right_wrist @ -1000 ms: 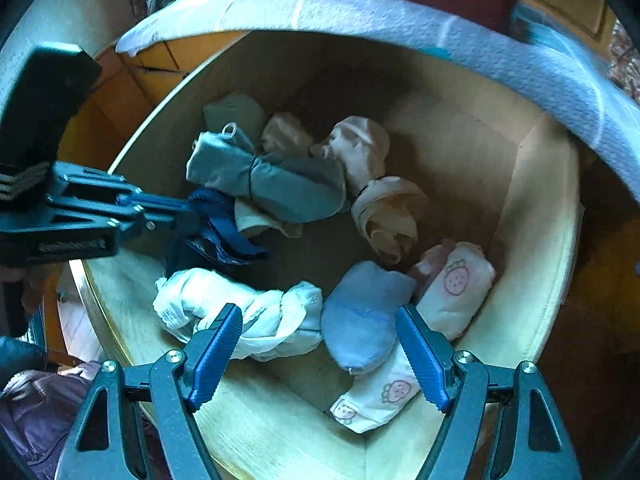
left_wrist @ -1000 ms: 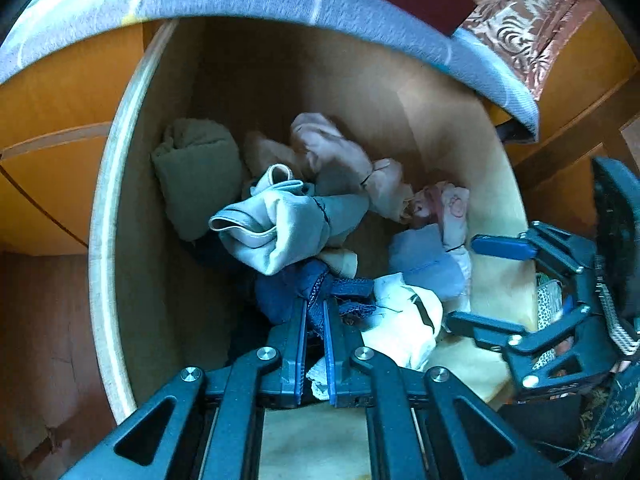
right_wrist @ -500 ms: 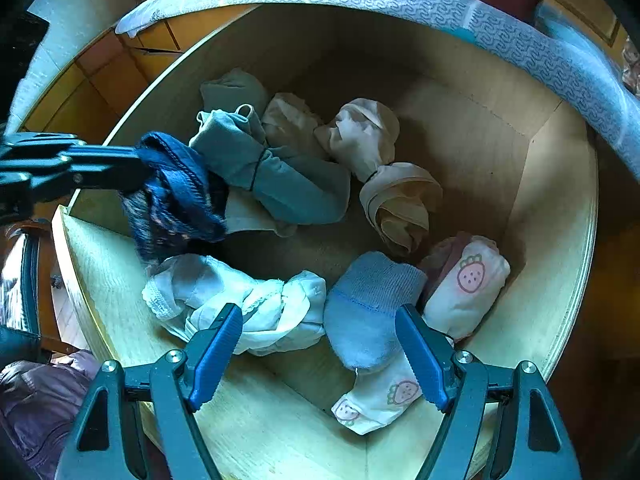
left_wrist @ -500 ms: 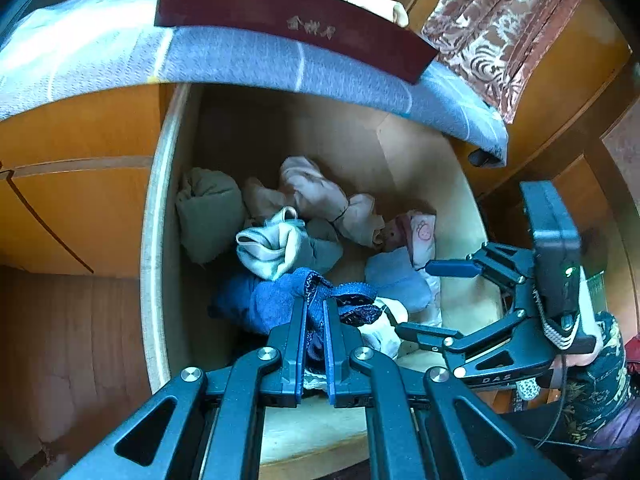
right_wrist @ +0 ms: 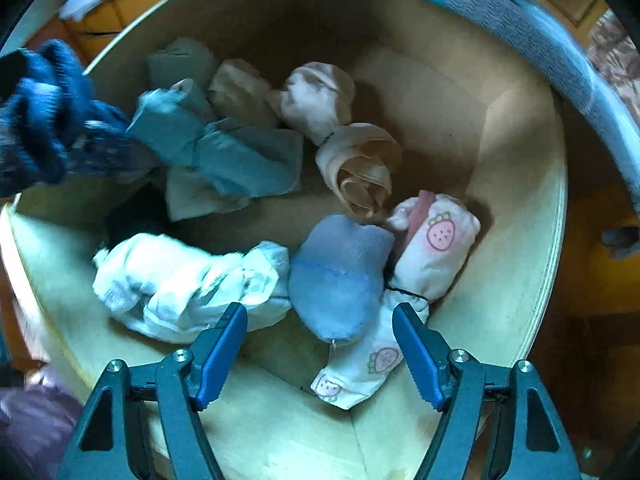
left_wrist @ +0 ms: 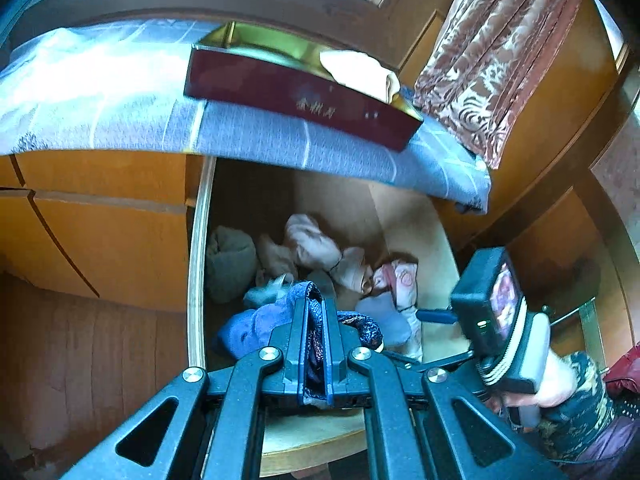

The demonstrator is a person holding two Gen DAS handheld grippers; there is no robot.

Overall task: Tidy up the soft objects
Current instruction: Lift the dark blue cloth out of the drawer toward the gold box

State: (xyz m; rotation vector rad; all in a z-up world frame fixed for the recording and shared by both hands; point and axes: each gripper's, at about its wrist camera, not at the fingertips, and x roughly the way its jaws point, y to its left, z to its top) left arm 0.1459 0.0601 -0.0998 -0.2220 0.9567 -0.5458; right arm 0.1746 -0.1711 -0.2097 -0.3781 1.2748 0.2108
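Gold characters on the dark red box (left_wrist: pixel 304 100) are too blurred to read; no other text

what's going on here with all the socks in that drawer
A person is sorting rolled socks and other soft bits out of an open wooden drawer with a gripper in each hand. The left gripper is shut on a dark blue sock and holds it above the pile. The right gripper is open over the front of the drawer, just above a light blue sock, with a white bundle and a strawberry-print sock either side.
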